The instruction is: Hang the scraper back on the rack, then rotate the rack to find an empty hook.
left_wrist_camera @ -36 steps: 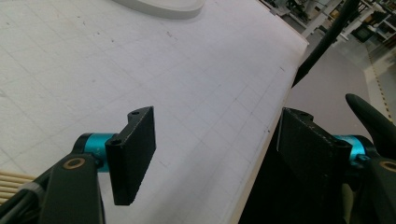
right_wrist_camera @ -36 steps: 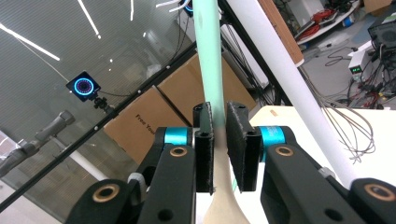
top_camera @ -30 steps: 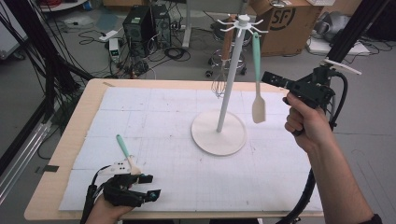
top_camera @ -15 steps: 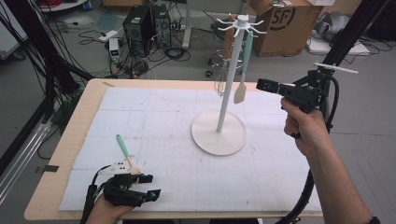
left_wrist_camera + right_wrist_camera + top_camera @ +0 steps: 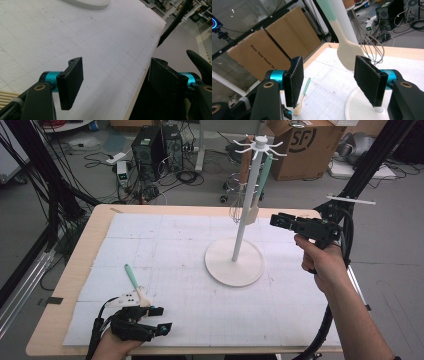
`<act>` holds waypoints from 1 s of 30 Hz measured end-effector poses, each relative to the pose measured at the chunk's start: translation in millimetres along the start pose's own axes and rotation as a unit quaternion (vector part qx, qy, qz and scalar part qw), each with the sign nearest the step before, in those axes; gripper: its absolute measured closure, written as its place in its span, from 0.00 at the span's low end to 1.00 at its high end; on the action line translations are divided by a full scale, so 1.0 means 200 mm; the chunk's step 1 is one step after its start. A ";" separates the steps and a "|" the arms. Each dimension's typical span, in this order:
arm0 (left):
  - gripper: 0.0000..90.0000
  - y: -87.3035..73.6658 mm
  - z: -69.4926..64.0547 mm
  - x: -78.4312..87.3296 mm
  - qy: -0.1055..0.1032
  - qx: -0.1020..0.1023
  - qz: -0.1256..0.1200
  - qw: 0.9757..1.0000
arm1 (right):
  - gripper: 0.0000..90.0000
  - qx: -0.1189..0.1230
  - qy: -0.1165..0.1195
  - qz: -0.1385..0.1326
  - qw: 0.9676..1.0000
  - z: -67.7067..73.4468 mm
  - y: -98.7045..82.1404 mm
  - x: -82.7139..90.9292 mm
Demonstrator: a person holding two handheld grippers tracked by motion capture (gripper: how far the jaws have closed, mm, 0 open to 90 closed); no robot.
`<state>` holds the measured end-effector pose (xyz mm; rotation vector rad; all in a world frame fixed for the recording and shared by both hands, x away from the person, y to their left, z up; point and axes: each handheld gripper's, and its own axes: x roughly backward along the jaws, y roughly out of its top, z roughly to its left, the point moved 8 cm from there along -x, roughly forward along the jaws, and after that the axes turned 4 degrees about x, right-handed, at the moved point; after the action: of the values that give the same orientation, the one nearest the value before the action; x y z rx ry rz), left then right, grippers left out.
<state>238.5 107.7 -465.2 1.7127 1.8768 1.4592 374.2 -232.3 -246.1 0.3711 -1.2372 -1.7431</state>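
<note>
A white utensil stand (image 5: pixel 245 220) rises from a round base (image 5: pixel 235 265) at mid-table. From its top hooks hang a spatula (image 5: pixel 252 214) with a pale green handle, a wire whisk (image 5: pixel 235 207) and a wooden-handled tool (image 5: pixel 245 162). My right gripper (image 5: pixel 280 221) is held level just right of the spatula, and its jaws have just been opening. In the right gripper view it (image 5: pixel 329 62) is open and holds nothing, with the spatula blade (image 5: pixel 348 53) hanging free beyond it. My left gripper (image 5: pixel 161 319) rests open and empty at the front left. A small green-handled spatula (image 5: pixel 133 279) lies beside it.
The table's right edge (image 5: pixel 147 70) runs between the left gripper's jaws (image 5: pixel 116 62), and the stand's base (image 5: pixel 87 3) lies beyond them. Cardboard boxes (image 5: pixel 310 145), a computer tower (image 5: pixel 150 145) and cables sit on the floor behind the table. A black frame post (image 5: pixel 370 165) stands at the right.
The right gripper's jaws opened and let go of the hanging spatula. The spatula swung left and now hangs close to the pole. The left gripper stayed still.
</note>
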 end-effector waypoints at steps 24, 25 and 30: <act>0.32 0.00 0.00 0.00 -0.001 -0.001 -0.001 1.000 | 0.93 0.000 -0.007 -0.056 0.998 0.06 0.33 0.08; 0.32 0.00 0.00 0.00 -0.002 -0.001 -0.001 1.000 | 1.00 0.001 -0.012 -0.060 0.998 0.05 0.35 0.09; 0.32 -0.02 0.00 0.00 -0.002 0.004 0.001 1.000 | 1.00 0.004 -0.017 -0.055 0.998 0.04 0.42 0.10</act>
<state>236.4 107.6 -467.6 1.7194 1.8827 1.4503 401.0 -247.8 -165.8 0.4229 -1.2697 -1.8449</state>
